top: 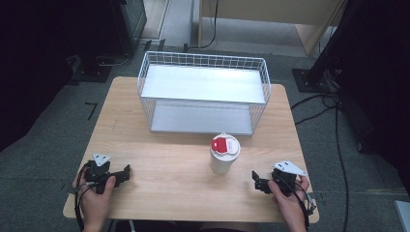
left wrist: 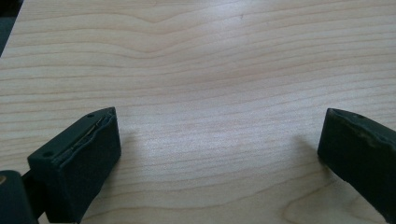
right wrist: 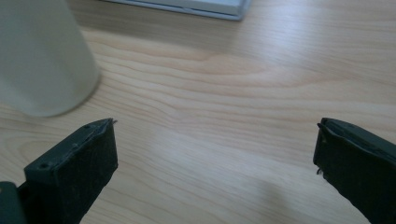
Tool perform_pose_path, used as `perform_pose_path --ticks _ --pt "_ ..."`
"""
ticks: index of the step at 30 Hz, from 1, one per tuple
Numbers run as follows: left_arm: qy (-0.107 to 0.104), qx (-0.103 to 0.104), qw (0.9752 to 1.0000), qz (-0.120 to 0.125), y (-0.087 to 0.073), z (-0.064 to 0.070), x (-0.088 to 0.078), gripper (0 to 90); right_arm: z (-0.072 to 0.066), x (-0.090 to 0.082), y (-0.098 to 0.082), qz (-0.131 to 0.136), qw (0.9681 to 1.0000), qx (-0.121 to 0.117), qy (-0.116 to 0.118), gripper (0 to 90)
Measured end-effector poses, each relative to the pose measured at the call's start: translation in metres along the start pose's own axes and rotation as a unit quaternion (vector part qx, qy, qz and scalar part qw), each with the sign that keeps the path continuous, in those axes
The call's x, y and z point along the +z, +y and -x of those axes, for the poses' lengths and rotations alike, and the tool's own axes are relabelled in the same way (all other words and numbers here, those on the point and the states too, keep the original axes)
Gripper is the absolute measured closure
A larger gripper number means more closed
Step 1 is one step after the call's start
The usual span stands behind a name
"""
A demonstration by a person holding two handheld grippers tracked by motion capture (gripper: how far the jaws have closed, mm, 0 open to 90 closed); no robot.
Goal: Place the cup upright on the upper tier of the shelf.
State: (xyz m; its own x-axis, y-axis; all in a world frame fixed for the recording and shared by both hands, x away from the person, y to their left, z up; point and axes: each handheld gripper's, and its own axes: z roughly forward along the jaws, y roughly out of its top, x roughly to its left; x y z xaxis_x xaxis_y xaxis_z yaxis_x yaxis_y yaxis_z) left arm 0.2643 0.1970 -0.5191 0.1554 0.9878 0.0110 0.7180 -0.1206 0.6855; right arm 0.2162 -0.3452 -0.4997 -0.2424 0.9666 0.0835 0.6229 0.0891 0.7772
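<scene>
Jaws of the black left gripper (top: 126,173) and black right gripper (top: 256,182) are gaping wide, holding nothing, both resting low near the front of the light wooden table (top: 164,159). Between them, nearer the right gripper, a white cylindrical cup with a red-marked lid (top: 224,154) is standing upright, just before a white wire basket shelf (top: 203,92). Grey carpet (top: 48,145) is surrounding the table.
</scene>
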Motion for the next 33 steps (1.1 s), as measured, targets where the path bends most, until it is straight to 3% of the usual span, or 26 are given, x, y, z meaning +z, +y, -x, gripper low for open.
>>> perform_pose_path --ticks 9,17,33 --pt "0.0 0.0 1.0 0.0 0.0 0.0 0.0 0.0 -0.028 0.007 0.012 0.004 0.9992 -0.021 0.036 0.0" --pt "0.0 0.0 1.0 0.0 0.0 0.0 0.0 0.0 -0.057 0.013 0.024 0.016 0.9964 -0.04 0.074 0.5" --pt "0.0 0.0 1.0 0.0 0.0 0.0 0.0 0.0 -0.082 0.019 0.037 0.035 0.9931 -0.04 0.105 5.9"
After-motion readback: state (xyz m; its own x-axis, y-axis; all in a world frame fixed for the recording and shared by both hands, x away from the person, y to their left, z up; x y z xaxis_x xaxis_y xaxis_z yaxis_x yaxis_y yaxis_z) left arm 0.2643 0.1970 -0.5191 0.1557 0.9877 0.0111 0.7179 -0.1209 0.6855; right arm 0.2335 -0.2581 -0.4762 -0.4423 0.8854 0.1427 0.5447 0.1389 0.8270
